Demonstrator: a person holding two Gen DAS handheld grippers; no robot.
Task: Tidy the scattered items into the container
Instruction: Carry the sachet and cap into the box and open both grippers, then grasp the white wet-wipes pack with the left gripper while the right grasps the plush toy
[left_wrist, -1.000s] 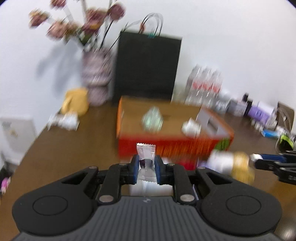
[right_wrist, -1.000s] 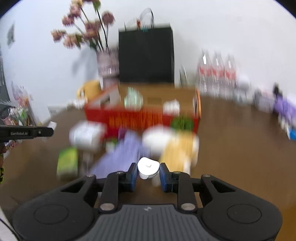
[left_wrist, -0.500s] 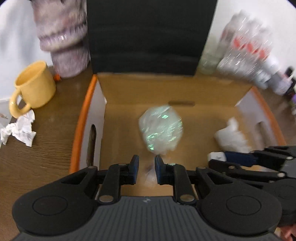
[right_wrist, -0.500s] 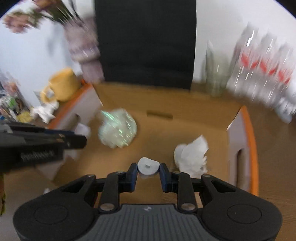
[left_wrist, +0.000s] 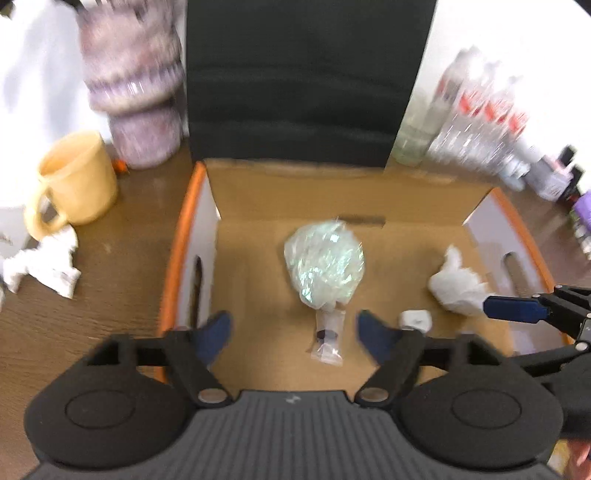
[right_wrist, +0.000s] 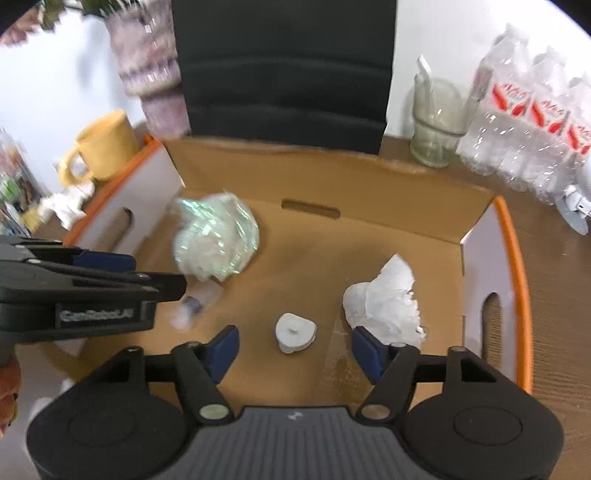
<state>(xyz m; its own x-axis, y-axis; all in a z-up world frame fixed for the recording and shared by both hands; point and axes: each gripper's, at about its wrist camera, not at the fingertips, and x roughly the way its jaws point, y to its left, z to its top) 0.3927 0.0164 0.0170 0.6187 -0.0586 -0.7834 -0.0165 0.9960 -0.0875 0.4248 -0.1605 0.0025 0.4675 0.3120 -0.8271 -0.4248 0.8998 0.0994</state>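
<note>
The clear packet (left_wrist: 328, 338) lay on the floor of the cardboard box (left_wrist: 369, 192), at lower centre of the left view, between the spread fingers of the left gripper (left_wrist: 293, 334) and touching neither. Its long axis ran up and down the frame, its top end against the shiny plastic ball (left_wrist: 324, 266). The right gripper (right_wrist: 294, 349) was likewise released, holding nothing, with the white cap (right_wrist: 295, 331) lying upright between its fingers, beside the crumpled tissue (right_wrist: 384, 302).

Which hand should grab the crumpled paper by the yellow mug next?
Probably the left gripper. It is open and empty, and the crumpled paper lies outside the box on its side, beside the yellow mug. The right gripper hovers over the box's far half.
</note>
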